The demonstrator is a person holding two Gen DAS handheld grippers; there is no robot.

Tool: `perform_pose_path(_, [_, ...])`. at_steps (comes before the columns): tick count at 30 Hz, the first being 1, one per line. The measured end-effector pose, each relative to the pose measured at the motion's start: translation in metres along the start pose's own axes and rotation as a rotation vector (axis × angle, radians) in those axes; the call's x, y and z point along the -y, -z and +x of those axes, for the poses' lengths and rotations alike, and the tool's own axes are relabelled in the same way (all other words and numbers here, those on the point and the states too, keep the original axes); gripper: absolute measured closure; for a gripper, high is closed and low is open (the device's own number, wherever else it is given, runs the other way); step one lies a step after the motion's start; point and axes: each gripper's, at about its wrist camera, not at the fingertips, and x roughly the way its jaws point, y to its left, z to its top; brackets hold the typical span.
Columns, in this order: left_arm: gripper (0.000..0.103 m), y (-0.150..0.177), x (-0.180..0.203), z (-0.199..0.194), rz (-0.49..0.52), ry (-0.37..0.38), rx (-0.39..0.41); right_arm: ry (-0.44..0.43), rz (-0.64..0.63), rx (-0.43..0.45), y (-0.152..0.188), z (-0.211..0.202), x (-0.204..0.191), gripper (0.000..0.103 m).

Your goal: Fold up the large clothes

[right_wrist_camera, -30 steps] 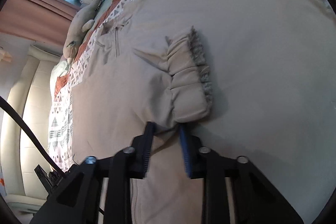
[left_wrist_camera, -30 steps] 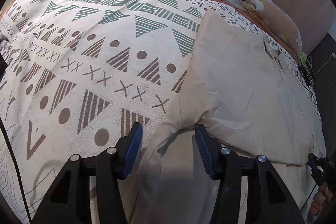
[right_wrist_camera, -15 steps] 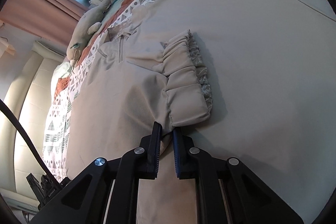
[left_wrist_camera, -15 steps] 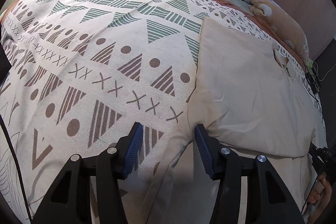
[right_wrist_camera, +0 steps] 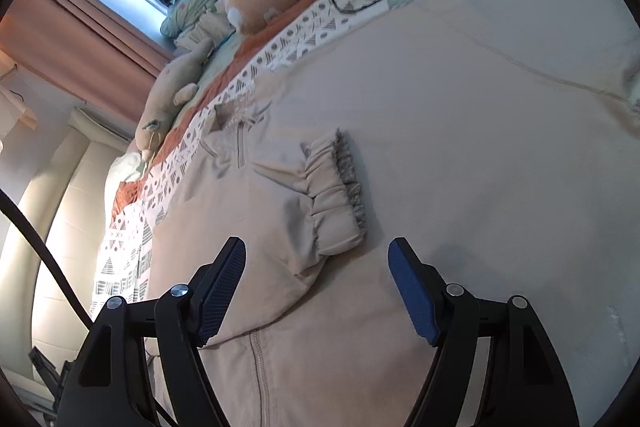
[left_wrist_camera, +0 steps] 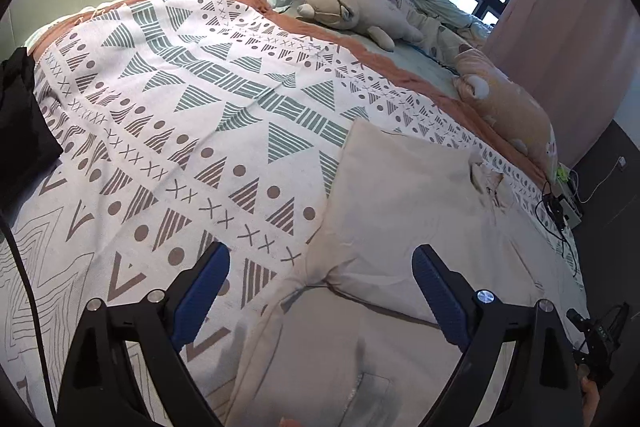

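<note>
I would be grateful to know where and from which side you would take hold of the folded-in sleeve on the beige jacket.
Probably at the gathered cuff of the sleeve: it is the thickest, raised part lying flat on the jacket. Approach from its free ruffled edge, right in the right wrist view, so the right gripper, its jaws opening and empty, can pinch it.

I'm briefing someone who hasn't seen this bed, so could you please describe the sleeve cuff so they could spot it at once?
Start from the big beige jacket spread over the patterned bedspread. One sleeve is folded across its front, just beyond the right gripper, whose jaws are opening with nothing between them. It ends in the sleeve cuff, the only gathered, ruffled band, grey-edged, on otherwise smooth cloth.
</note>
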Motion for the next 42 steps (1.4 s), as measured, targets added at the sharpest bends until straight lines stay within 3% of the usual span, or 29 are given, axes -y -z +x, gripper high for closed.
perform_pose_path(4, [0.009, 0.005, 0.018, -0.024, 0.015, 0.027, 0.025, 0.014, -0.007, 0.051, 0.018, -0.028, -0.006, 0.031])
perform_pose_path(10, [0.009, 0.015, 0.056, -0.052, 0.050, 0.091, 0.067, 0.046, 0.005, 0.143, 0.031, -0.101, 0.020, 0.031])
perform_pose_path(23, [0.009, 0.055, 0.145, -0.036, 0.148, 0.196, 0.022, 0.261, -0.020, 0.252, 0.029, -0.232, 0.091, 0.031])
perform_pose_path(26, [0.009, 0.063, 0.160, -0.027, 0.166, 0.205, 0.010, 0.285, -0.004, 0.261, 0.024, -0.251, 0.109, 0.042])
perform_pose_path(33, [0.009, 0.077, 0.184, -0.010, 0.203, 0.199, 0.002, 0.320, 0.076, 0.263, 0.004, -0.265, 0.160, 0.061])
perform_pose_path(42, [0.009, 0.086, 0.184, 0.023, 0.214, 0.146, 0.021, 0.336, 0.171, 0.234, -0.046, -0.224, 0.215, 0.075])
